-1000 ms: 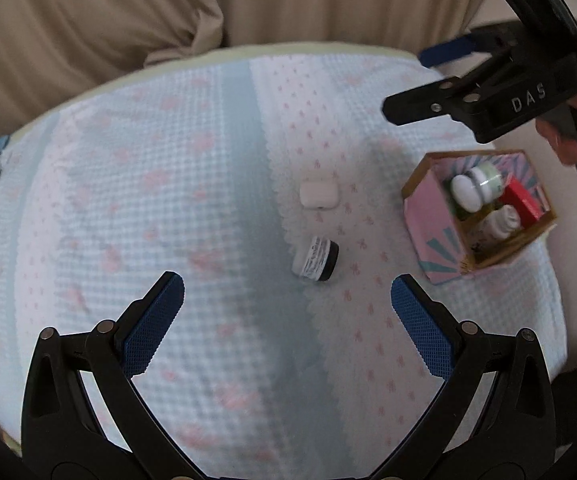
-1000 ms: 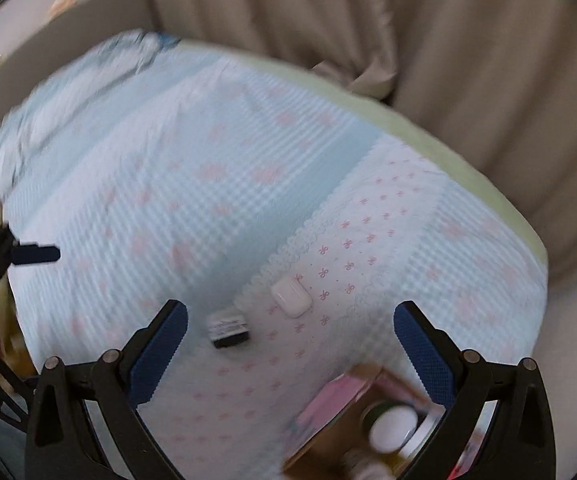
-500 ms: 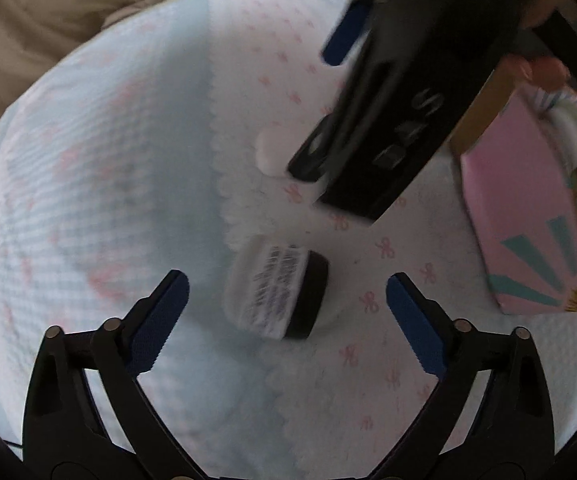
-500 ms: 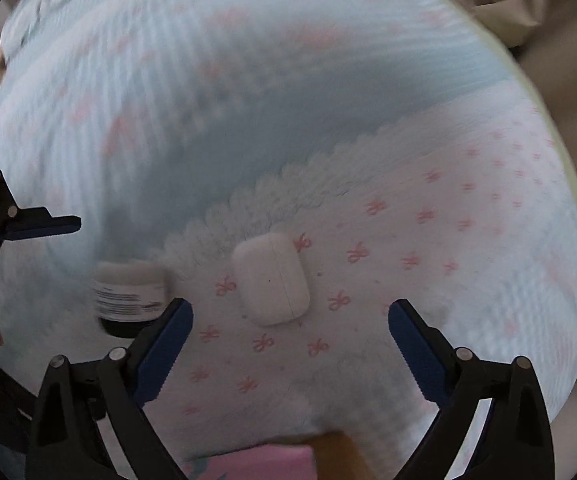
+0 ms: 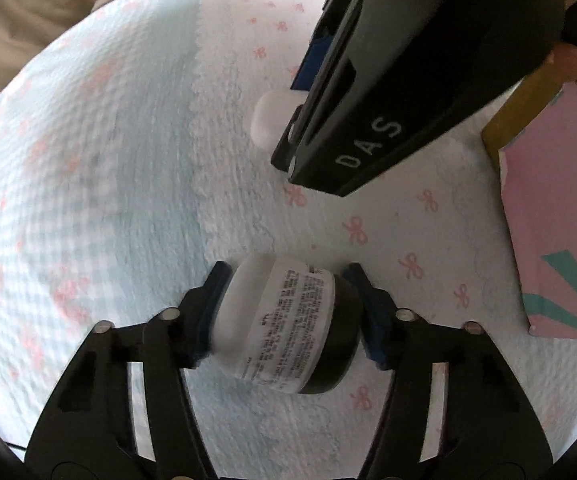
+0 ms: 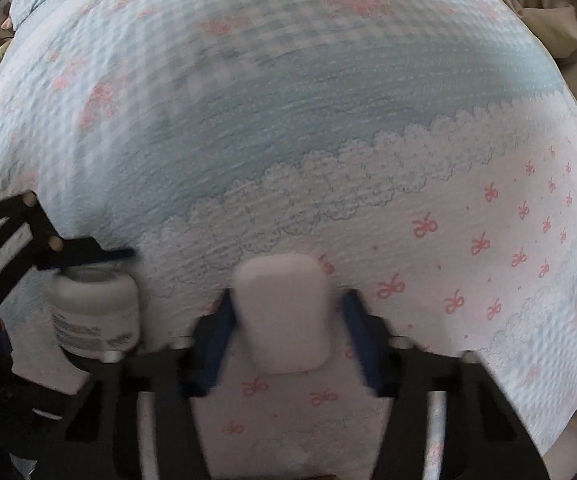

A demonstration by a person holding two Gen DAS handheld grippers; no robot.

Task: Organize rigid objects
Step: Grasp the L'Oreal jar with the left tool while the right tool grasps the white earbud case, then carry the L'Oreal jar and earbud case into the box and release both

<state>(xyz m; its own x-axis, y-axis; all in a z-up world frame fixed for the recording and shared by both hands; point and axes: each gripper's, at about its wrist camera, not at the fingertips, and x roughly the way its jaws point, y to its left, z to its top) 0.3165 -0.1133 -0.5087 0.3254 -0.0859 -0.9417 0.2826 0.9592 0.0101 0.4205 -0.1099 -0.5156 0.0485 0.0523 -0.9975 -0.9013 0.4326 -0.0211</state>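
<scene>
A small jar (image 5: pixel 288 328), white with a printed label and a black lid, lies on its side on the bedspread. My left gripper (image 5: pixel 286 280) is closing on it, and its blue pads press on the jar's two ends. The same jar (image 6: pixel 94 312) shows at the left of the right wrist view. A white rounded case (image 6: pixel 282 316) lies on the white part of the cloth. My right gripper (image 6: pixel 286 320) points down over it with jaws closing, pads against the case's sides. In the left wrist view the case (image 5: pixel 272 120) is half hidden behind the right gripper's black body (image 5: pixel 388 80).
A pink box (image 5: pixel 548 220) with teal rays stands at the right, close to both grippers. The soft bedspread (image 6: pixel 328 100), blue and white with pink bows, fills both views. Beige fabric (image 5: pixel 28 20) lies beyond its far edge.
Both grippers came down onto the bedspread and went from wide open to closed, the left around the jar, the right around the white case.
</scene>
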